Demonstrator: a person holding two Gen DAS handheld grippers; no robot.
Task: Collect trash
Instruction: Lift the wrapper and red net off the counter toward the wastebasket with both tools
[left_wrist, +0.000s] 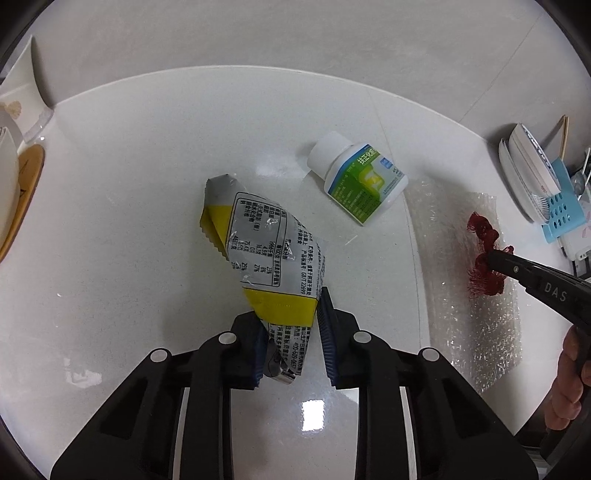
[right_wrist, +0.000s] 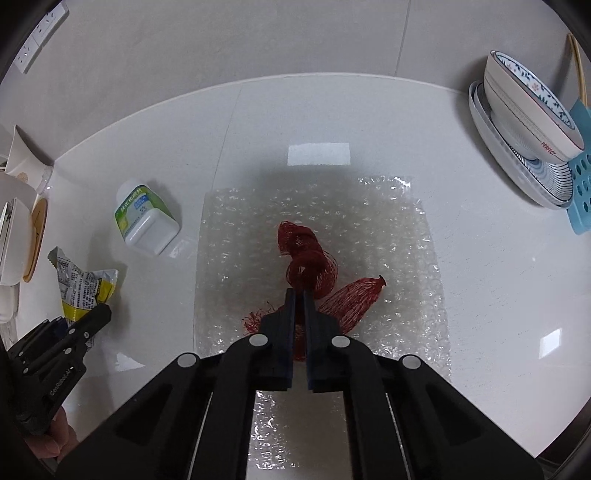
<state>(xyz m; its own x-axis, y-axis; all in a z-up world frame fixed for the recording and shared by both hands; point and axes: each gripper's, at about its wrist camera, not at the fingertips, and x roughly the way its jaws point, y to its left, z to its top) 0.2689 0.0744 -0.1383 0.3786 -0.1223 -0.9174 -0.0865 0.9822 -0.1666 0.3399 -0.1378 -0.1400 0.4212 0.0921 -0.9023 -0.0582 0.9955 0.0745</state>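
White pill bottle (left_wrist: 357, 176) lies capped (contents unseen) beside bubble wrap (right_wrist: 321, 236).

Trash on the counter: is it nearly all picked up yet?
Not yet. Nothing looks put away. The left gripper is shut on the crumpled wrapper, and the right gripper is shut on the red net. The pill bottle still lies on the counter, and the bubble wrap is untouched under the net. No bin shows.
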